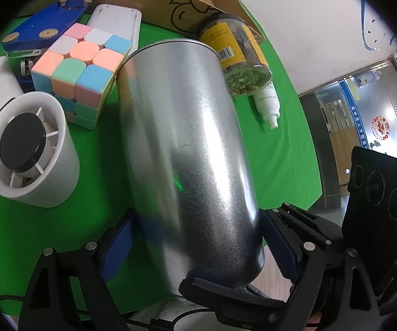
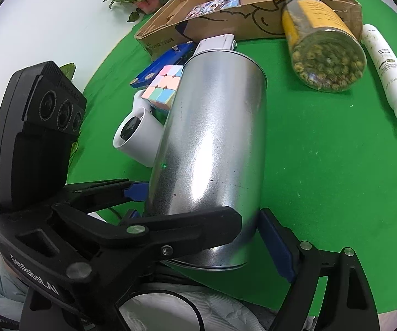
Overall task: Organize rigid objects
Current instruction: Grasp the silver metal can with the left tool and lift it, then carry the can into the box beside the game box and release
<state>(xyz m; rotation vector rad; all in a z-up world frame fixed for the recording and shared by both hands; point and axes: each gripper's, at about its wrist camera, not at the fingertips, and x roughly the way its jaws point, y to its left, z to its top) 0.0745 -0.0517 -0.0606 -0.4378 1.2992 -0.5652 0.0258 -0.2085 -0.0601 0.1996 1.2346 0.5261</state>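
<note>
A silver metal can fills the middle of both views, held above the green table. My left gripper is shut on the can's near end, with blue pads on both sides. My right gripper is shut on the same end of the can. The left gripper's body shows at the left of the right wrist view, and the right gripper's body at the right of the left wrist view.
On the green table: a pastel puzzle cube, a white handheld fan, a blue stapler-like tool, a clear jar of dried flowers, a white spray bottle, and a cardboard box at the back.
</note>
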